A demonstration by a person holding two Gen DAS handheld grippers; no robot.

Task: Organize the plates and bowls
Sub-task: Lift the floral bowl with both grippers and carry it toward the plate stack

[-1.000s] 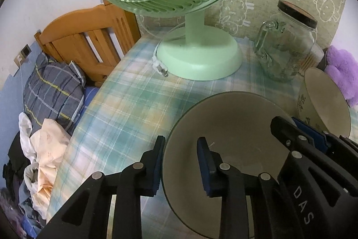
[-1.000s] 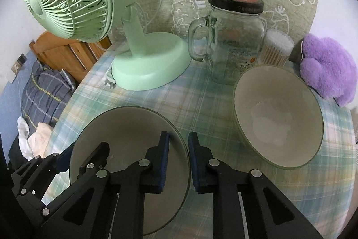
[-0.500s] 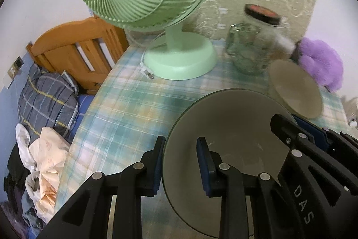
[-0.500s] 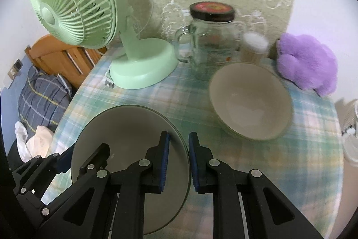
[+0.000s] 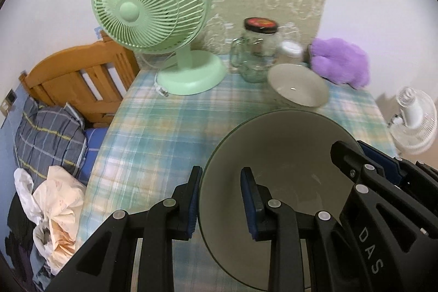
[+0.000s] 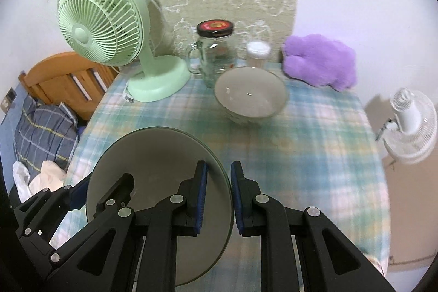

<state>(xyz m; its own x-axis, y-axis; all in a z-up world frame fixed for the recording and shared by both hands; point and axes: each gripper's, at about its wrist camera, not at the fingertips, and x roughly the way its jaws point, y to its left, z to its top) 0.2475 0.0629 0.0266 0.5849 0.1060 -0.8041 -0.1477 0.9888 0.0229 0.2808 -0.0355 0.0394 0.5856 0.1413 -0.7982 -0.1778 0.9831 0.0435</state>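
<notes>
Both grippers, left gripper [image 5: 220, 199] and right gripper [image 6: 218, 192], are pinching the plate [image 6: 153, 168] over the table [image 6: 314, 155] (jaws nearly closed); tilting might be slipping it toward the bowl [image 6: 250, 95].

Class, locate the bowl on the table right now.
In both views the bowl sits on the far side of the table, just before the glass jar, left of the purple plush.
</notes>
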